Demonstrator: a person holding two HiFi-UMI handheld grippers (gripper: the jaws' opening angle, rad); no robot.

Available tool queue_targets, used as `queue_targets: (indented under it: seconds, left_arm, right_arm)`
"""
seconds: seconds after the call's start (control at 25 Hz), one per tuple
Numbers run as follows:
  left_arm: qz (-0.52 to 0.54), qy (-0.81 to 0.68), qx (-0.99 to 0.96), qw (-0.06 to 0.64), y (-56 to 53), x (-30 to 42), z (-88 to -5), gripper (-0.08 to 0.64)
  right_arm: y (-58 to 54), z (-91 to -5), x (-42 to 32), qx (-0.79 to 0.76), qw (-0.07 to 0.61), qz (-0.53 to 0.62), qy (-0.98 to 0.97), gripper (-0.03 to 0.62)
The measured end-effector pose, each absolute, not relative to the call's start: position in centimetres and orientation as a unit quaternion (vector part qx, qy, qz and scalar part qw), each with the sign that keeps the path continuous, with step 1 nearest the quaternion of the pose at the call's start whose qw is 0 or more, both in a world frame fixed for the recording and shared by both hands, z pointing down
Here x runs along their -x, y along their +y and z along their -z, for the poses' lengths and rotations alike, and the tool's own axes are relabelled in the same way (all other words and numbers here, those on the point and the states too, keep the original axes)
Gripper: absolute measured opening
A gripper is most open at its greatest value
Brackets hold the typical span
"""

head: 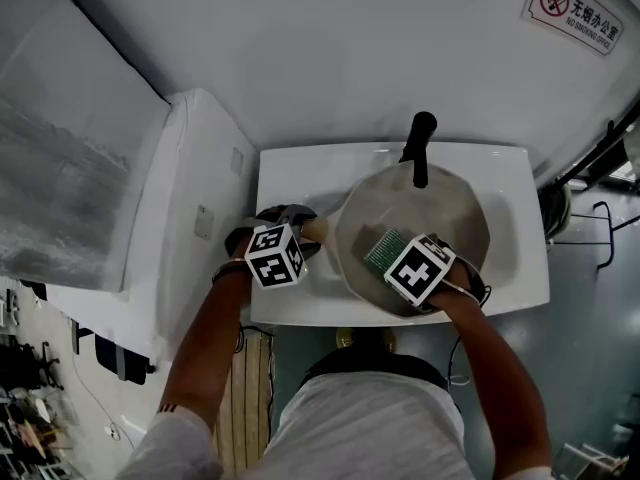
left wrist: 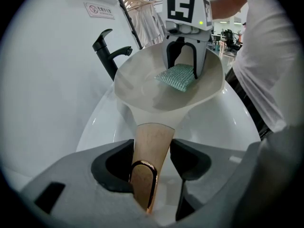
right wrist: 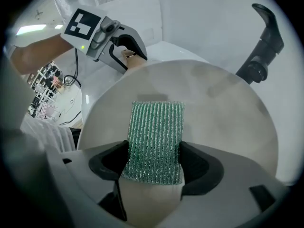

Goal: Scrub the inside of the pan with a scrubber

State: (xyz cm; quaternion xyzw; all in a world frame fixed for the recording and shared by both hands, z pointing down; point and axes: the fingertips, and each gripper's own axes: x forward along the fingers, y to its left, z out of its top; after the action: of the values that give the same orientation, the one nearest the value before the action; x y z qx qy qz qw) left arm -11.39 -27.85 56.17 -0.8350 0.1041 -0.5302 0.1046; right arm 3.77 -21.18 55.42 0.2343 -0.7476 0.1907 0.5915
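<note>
Black faucet (head: 419,148) over far rim of pan (head: 440,218) — wall (head: 350,48) close behind, bare sink (head: 515,238) at right

The head view looks steeply down on the sink (head: 290,168) from overhead. Each gripper view sits close behind its jaws; the left hand-held gripper (right wrist: 127,55) and right hand-held gripper (left wrist: 184,70) face each other across the pan (head: 440,203), shared by all 3 views.

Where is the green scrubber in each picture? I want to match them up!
Head view: the scrubber lies in the pan, right of the middle.
Left gripper view: the scrubber is in the upper middle, inside the pan, held by the right gripper.
Right gripper view: the scrubber is low in the middle, between the jaws.
Shared landmark: the black faucet behind the pan.
</note>
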Motion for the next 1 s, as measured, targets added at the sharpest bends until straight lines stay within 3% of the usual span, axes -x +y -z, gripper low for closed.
queue_targets:
  seconds: [0.4,1.0]
  left_arm:
    - [0.535,0.101,0.832,0.105,-27.9,11.4,-56.3,0.249]
    - [0.534,0.119,0.831,0.102,-27.0,11.9,-54.9,0.304]
  right_arm:
    - [-21.2,-54.3,-6.4,-0.251,0.602,-0.182,-0.736,0.341]
    - [-21.5,-50.4,-4.8,-0.264,0.53,-0.166,-0.789,0.339]
